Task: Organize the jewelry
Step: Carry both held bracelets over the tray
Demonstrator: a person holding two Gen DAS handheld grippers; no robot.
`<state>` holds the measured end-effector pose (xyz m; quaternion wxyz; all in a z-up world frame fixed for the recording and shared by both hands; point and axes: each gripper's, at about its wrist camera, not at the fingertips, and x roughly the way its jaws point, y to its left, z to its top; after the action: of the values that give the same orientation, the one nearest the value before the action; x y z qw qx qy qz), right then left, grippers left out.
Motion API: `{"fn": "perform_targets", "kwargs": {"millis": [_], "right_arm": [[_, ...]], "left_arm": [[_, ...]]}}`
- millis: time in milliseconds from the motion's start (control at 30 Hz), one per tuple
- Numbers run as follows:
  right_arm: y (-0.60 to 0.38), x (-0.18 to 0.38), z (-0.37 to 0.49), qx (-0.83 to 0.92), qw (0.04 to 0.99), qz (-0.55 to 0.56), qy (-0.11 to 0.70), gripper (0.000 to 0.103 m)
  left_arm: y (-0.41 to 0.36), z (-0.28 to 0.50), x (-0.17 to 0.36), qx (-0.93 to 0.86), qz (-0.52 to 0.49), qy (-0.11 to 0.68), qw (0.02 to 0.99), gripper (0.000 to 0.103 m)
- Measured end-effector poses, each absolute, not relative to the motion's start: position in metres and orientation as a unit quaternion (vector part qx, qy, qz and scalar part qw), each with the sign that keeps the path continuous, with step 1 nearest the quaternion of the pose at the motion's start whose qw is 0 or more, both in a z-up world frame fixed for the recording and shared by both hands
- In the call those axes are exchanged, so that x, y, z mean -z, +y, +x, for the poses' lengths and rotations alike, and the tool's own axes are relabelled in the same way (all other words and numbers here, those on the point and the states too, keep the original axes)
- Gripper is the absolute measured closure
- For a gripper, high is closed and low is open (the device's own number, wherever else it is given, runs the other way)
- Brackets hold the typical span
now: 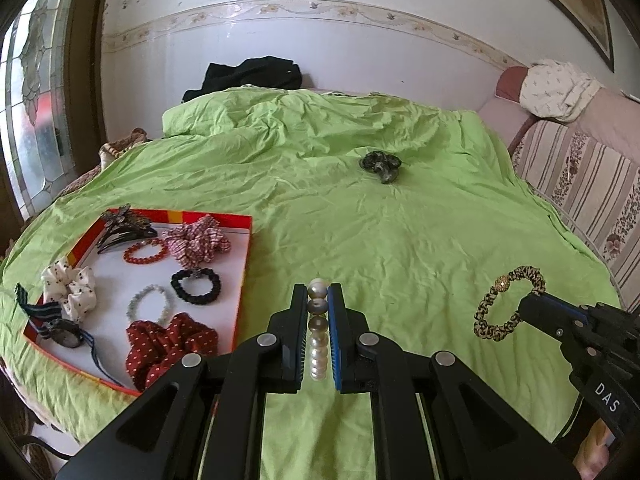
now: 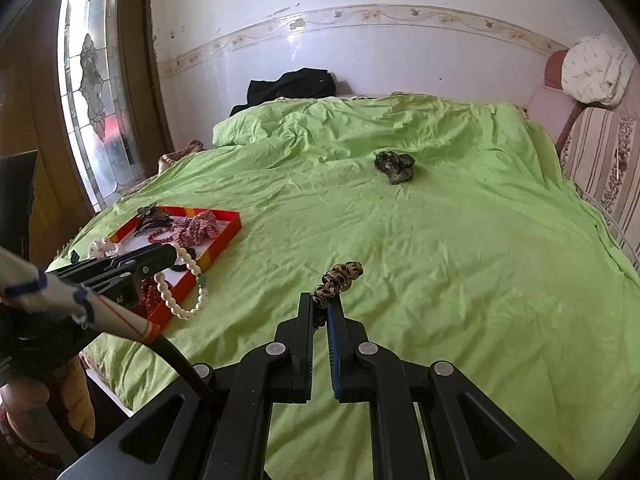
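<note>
Above the green bedspread (image 1: pixel 400 240) my left gripper (image 1: pixel 318 300) clamps a limp, slippery pearl bracelet (image 1: pixel 318 340) and my right gripper (image 2: pixel 320 308) pinches a soft leopard-print hair tie (image 2: pixel 338 276), both light enough to hold by one strand.

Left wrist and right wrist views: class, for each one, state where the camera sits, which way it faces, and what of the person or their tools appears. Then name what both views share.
Left wrist: rides the left gripper, facing up the green bed; its fingers clamp a pearl bracelet; the right gripper shows at right.
Right wrist: rides the right gripper, facing likewise, gripping a leopard hair tie; the left gripper shows at left.
Shared: the red tray, dark scrunchie.
</note>
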<state>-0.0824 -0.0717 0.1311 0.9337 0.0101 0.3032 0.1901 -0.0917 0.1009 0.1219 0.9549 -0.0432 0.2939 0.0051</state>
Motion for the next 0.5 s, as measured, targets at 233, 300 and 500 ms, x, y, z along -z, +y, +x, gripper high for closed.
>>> {"fn": "perform_targets", "kwargs": {"millis": [233, 300, 500], "right_arm": [[-0.055, -0.133, -0.083, -0.201, 0.930, -0.001, 0.308, 0.096], [-0.049, -0.134, -0.083, -0.205, 0.929, -0.006, 0.308, 0.096], [-0.033, -0.135, -0.084, -0.214, 0.926, -0.014, 0.309, 0.096]], "left_arm": [[0.121, -0.098, -0.123, -0.018, -0.059, 0.291, 0.955, 0.094], [0.127, -0.099, -0.123, -0.021, -0.065, 0.290, 0.955, 0.094], [0.139, -0.102, -0.122, -0.031, -0.073, 0.288, 0.954, 0.094]]}}
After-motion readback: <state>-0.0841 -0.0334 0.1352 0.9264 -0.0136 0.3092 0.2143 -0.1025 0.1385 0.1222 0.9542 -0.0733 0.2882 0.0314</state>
